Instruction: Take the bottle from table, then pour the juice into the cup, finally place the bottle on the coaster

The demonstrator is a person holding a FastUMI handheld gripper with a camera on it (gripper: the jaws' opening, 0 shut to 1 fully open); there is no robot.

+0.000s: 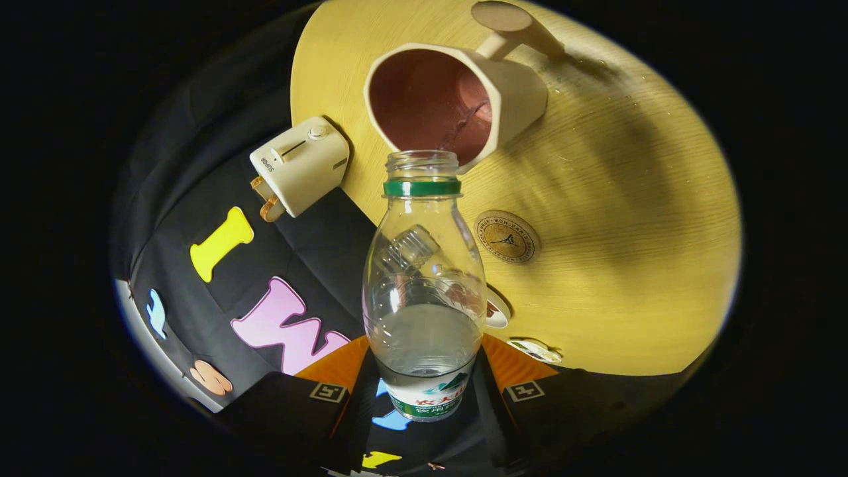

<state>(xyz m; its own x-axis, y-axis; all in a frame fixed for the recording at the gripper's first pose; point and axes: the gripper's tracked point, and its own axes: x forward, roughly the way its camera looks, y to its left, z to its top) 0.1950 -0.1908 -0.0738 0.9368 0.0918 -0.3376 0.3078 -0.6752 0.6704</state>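
Observation:
My gripper [424, 397] is shut on a clear plastic bottle [424, 265], both fingers pressing on its labelled lower part. The bottle has a green neck ring and no cap, and clear liquid sits in the half nearest the fingers. Its open mouth points at the rim of a cream cup [457, 99] with a reddish inside and a handle on its far side. The cup stands on the yellow wooden table [629, 199], just beyond the bottle's mouth. A round brown coaster [507, 237] lies on the table beside the bottle's shoulder, nearer to me than the cup.
A cream toaster [299, 165] sits at the table's edge, next to the cup. Two small round items [533, 349] lie on the table close to the fingers. Beyond the table edge hangs the black booth cloth.

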